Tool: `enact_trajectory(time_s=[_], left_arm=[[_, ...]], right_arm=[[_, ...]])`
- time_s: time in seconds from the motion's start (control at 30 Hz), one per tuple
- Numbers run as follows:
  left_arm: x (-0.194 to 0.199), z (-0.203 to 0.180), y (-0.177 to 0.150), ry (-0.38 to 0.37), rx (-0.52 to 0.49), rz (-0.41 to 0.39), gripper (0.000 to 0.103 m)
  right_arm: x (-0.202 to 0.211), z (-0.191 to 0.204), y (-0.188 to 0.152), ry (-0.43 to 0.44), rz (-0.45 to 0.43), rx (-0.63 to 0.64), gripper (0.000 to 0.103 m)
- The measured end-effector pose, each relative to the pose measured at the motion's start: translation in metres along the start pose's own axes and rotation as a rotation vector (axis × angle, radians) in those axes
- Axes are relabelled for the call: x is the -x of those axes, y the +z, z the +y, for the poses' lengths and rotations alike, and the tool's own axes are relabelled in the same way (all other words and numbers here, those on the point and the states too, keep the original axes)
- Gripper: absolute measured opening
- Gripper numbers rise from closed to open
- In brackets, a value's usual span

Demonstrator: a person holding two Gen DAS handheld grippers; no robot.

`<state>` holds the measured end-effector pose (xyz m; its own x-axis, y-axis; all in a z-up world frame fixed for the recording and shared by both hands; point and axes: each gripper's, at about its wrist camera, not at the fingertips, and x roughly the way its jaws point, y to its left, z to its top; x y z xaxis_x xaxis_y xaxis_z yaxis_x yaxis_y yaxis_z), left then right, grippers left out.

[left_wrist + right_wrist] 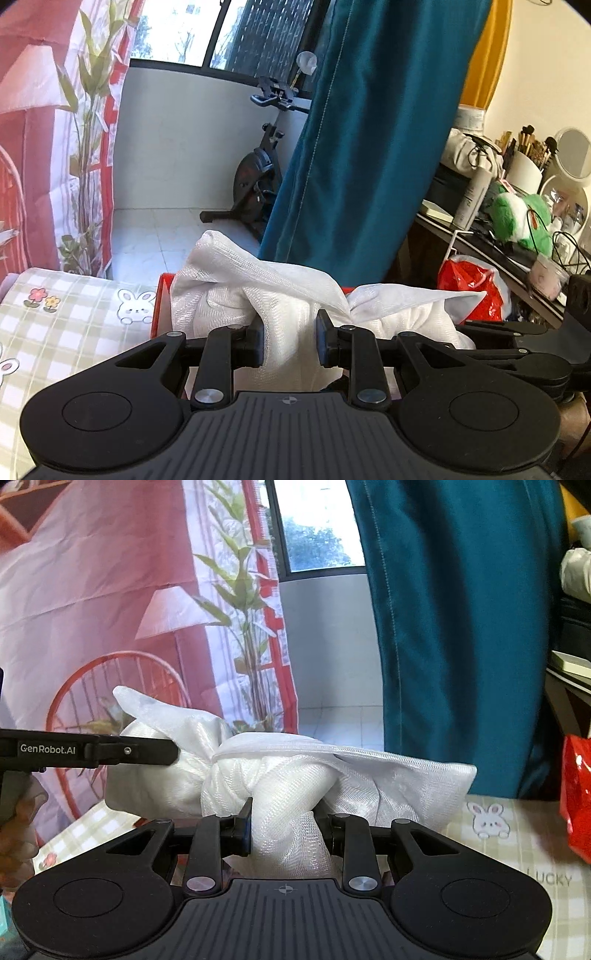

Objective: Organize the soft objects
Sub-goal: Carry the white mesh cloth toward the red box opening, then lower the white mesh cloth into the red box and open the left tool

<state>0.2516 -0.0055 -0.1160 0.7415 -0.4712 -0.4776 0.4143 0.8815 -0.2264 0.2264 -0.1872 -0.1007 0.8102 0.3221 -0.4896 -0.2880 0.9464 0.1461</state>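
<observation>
A: White mesh cloth (258,291), bunched and knotted, is held up above the bed (55,314), whose cover has a green check with rabbits and flowers. Behind the cloth in the left wrist view a red box (162,306) shows its edge; whether the cloth touches it cannot be told.

B: Room?

A: Teal curtain (354,129) at centre, a printed red-and-white hanging (44,129) at the left, a window (177,33) above a white wall, an exercise bike (258,177) on a tiled floor. At the right stands a cluttered table (476,236) with a round mirror (572,153), a cup of brushes (522,171) and a green plush toy (517,218); a red plastic bag (472,284) lies below it.

B: Grip?

A: Left hand-held gripper (290,343): jaws narrowed, pads pressed onto a fold of the cloth. Right hand-held gripper (286,827): likewise clenched on a twisted part of the same cloth. In the right wrist view the left one reaches in from the left edge, its tip touching the bundle.

B: Counts?

A: One cloth, two hand-held grippers, one box, one bike, one mirror, one red bag.
</observation>
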Motion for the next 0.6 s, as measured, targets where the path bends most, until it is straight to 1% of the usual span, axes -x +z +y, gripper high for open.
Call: enact_trajectory(time_s=[0.13, 0.3, 0.37, 0.43, 0.6], left_arm=[[-0.026, 0.007, 0.011, 0.012, -0.007, 0.037, 0.027], [-0.072, 0.02, 0.018, 0.05, -0.011, 0.101, 0.027], [-0.092, 0.025, 0.018, 0.061, -0.007, 0.138, 0.027], [-0.11, 0.033, 0.016, 0.052, 0.017, 0.186, 0.027], [-0.143, 0.051, 0.006, 0.064, 0.05, 0.282, 0.027]], right_arm=[[-0.021, -0.015, 0.011, 0.0, 0.02, -0.034, 0.026], [-0.061, -0.03, 0.021, -0.027, 0.075, -0.056, 0.026], [-0.081, -0.036, 0.023, -0.039, 0.106, -0.074, 0.026], [-0.099, -0.041, 0.022, -0.054, 0.144, -0.089, 0.026], [-0.139, -0.053, 0.02, -0.07, 0.245, -0.112, 0.026]])
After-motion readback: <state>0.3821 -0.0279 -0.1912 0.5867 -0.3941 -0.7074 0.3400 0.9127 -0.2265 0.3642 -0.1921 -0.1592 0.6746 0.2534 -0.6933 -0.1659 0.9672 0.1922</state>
